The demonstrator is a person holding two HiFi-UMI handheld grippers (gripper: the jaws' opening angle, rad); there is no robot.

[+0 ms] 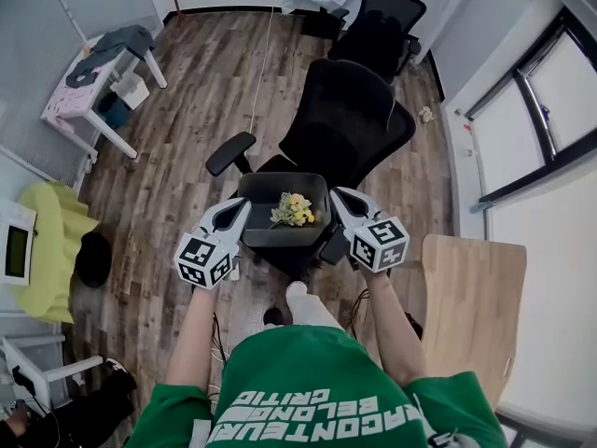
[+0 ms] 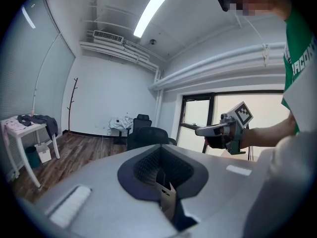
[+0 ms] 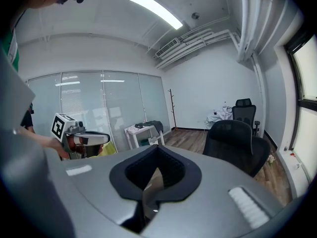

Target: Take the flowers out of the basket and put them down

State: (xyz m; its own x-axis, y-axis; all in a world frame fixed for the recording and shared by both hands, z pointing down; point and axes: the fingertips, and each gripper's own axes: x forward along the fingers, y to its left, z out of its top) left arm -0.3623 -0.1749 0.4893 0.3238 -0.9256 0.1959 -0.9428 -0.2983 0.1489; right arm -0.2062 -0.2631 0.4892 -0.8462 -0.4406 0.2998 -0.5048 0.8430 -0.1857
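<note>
A dark grey basket (image 1: 258,235) sits on the seat of a black office chair (image 1: 347,119). A small bunch of yellow and white flowers (image 1: 294,210) lies inside it. My left gripper (image 1: 241,209) hovers at the basket's left rim and my right gripper (image 1: 340,198) at its right rim. Neither touches the flowers. Both are shut with nothing between the jaws. In the left gripper view my own jaws (image 2: 162,178) meet, and the right gripper (image 2: 224,129) shows opposite. The right gripper view shows its shut jaws (image 3: 151,182) and the left gripper (image 3: 81,139). Basket and flowers are hidden in both gripper views.
A wooden table (image 1: 476,297) stands at the right by the windows. A second black chair (image 1: 387,12) is at the back. A small white table (image 1: 93,77) with clothes on it stands at the left, above a yellow-green seat (image 1: 51,241). The floor is wood plank.
</note>
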